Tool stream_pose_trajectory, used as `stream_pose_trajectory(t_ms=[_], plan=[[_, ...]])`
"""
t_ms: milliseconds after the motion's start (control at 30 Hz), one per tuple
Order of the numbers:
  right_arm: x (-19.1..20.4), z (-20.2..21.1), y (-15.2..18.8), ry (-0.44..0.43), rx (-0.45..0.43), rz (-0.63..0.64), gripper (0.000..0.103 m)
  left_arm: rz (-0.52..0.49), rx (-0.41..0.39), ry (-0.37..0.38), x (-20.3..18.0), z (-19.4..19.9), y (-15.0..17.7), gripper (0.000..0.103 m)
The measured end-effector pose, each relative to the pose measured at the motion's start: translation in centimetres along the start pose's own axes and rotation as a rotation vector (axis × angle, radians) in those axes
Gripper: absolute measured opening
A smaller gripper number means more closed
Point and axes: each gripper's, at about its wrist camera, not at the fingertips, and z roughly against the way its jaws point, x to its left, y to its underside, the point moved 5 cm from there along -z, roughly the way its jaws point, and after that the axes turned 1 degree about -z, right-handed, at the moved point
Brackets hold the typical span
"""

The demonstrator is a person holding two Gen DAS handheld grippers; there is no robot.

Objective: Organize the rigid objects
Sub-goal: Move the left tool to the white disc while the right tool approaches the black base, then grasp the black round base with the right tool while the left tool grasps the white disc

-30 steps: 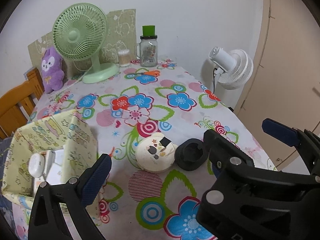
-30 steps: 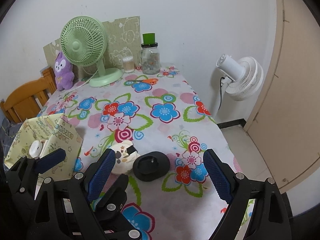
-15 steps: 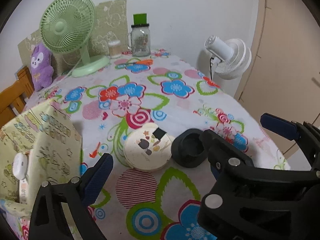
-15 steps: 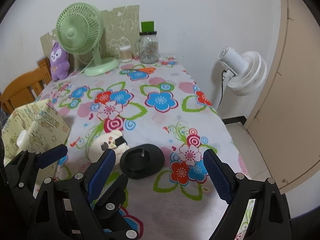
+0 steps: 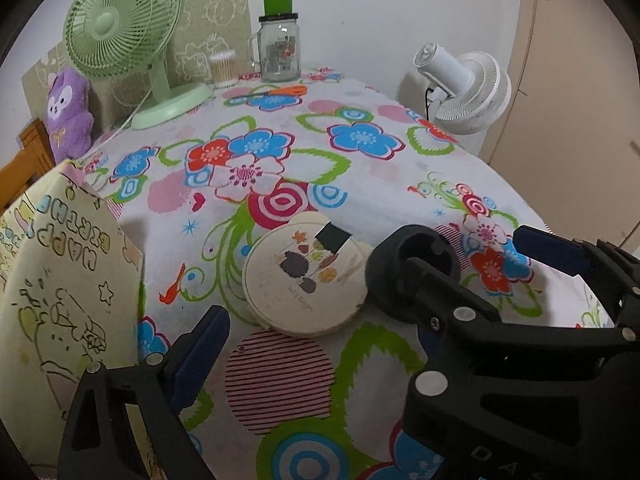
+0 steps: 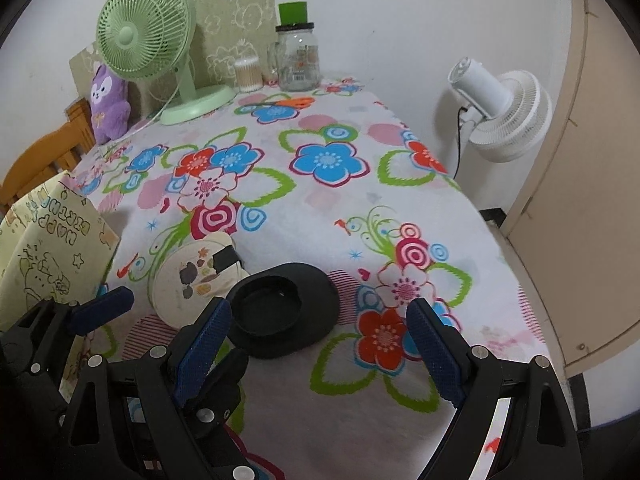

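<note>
A cream round tin (image 5: 304, 280) with a hedgehog print lies flat on the flowered tablecloth (image 5: 360, 184), and a black round base (image 5: 396, 268) touches its right side. My left gripper (image 5: 312, 344) hangs open just short of the tin with nothing between its pads. In the right wrist view the black base (image 6: 284, 308) sits ahead of my open right gripper (image 6: 320, 352), close to its left finger, with the tin (image 6: 196, 276) to its left. The right gripper (image 5: 476, 252) crosses over the left one's right finger and hides it. A yellow gift bag (image 5: 60, 280) stands at the left.
At the back stand a green desk fan (image 5: 120, 28), a purple plush toy (image 5: 68, 108), a glass jar (image 5: 280, 52) and a tub of cotton swabs (image 5: 224, 68). A white fan (image 6: 500, 116) is beyond the table's right edge; a wooden chair (image 6: 44, 156) is at the left.
Both grippers have sunk toward the table, so the tin and black base look larger and nearer. The inside of the gift bag has dropped out of sight.
</note>
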Motion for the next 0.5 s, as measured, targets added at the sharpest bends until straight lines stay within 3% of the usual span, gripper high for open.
stream_pose_trajectory(t_ms=[300,400,500], plan=[[1.4,-1.8,-0.2,-0.019,0.021,0.048,0.089,-0.025,0.025,0.001,0.1,-1.0,0.3,0.096],[1.7,-2.2,-0.2,-0.035,0.023,0.048,0.083,-0.015,0.033,0.002,0.4,-1.2,0.3,0.096],[1.7,-2.0,-0.3,-0.036,0.007,0.043,0.067,-0.008,0.034,-0.003,0.7,-1.4,0.2,0.096]])
